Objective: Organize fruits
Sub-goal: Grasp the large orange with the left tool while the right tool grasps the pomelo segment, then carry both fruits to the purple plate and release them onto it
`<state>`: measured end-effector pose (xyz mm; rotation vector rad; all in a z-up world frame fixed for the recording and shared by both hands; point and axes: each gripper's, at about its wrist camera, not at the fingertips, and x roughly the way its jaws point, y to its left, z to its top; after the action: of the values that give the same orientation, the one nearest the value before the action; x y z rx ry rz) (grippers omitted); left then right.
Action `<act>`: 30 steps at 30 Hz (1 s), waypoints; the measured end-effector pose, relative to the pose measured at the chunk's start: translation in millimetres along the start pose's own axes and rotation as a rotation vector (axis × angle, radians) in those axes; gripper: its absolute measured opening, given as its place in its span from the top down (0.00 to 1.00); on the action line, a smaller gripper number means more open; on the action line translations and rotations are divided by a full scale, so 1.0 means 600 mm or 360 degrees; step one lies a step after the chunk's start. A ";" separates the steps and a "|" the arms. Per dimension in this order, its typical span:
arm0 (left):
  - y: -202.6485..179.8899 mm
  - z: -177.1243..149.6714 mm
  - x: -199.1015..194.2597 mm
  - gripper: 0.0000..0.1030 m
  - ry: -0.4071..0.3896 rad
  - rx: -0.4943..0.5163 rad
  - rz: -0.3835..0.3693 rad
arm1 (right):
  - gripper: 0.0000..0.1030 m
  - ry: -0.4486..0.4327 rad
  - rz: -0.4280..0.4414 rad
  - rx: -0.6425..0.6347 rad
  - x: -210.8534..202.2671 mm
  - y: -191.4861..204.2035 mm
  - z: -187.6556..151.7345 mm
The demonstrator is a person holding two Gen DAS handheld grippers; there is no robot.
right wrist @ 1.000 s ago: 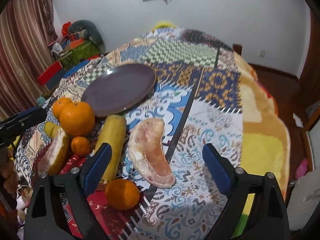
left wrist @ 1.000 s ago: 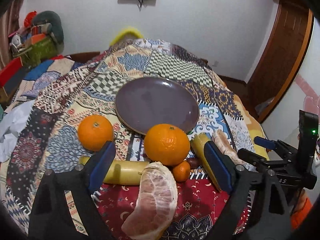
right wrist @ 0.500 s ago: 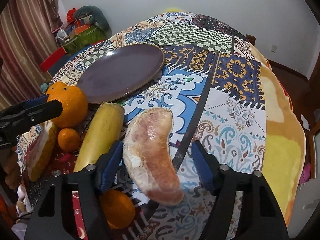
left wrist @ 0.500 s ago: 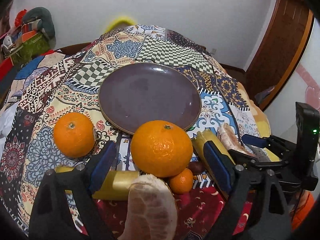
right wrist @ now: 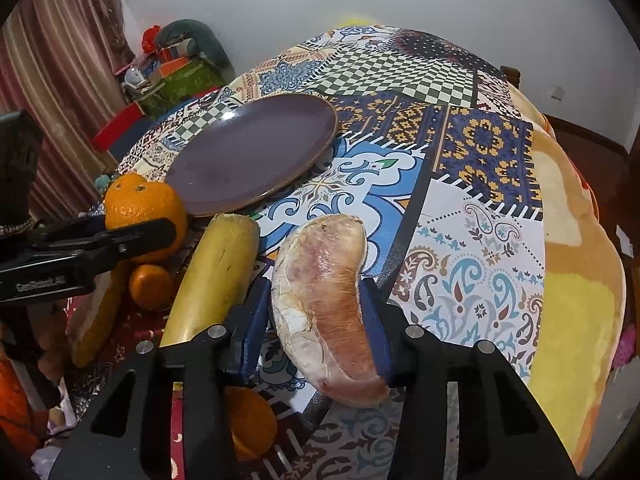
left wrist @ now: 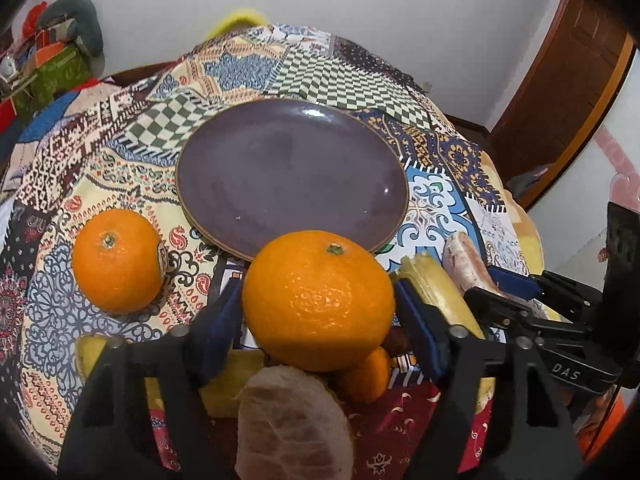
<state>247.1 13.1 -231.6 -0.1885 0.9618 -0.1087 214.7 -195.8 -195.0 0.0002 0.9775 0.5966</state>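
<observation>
We clamp both jaws on fruit: left gripper on the large orange, right gripper on the pomelo segment. Next, we judge, both lift toward the purple plate at twelve o'clock.

You have a table draped in a patchwork-patterned cloth. Directly on it lie a round purple ceramic plate, a loose orange, a small tangerine and a long pale-yellow fruit piece.
</observation>
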 end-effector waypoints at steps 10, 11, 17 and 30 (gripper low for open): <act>0.001 0.001 -0.009 0.34 -0.0002 -0.0032 -0.0028 | 0.60 -0.0078 -0.0009 0.0011 -0.023 0.006 0.014; 0.001 0.000 -0.013 0.34 -0.0010 -0.0034 -0.0039 | 0.60 -0.0097 -0.0010 0.0006 -0.028 0.008 0.019; -0.003 0.011 -0.053 0.34 -0.0106 -0.0030 -0.0058 | 0.60 -0.0188 -0.0025 -0.0027 -0.048 0.016 0.046; 0.011 0.074 -0.131 0.34 -0.0379 -0.0042 -0.0030 | 0.60 -0.0388 -0.0025 -0.0113 -0.071 0.044 0.109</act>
<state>238.9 38.4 -145.4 -0.2296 0.7244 -0.0889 235.4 -177.0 -117.4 0.0022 0.7193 0.6011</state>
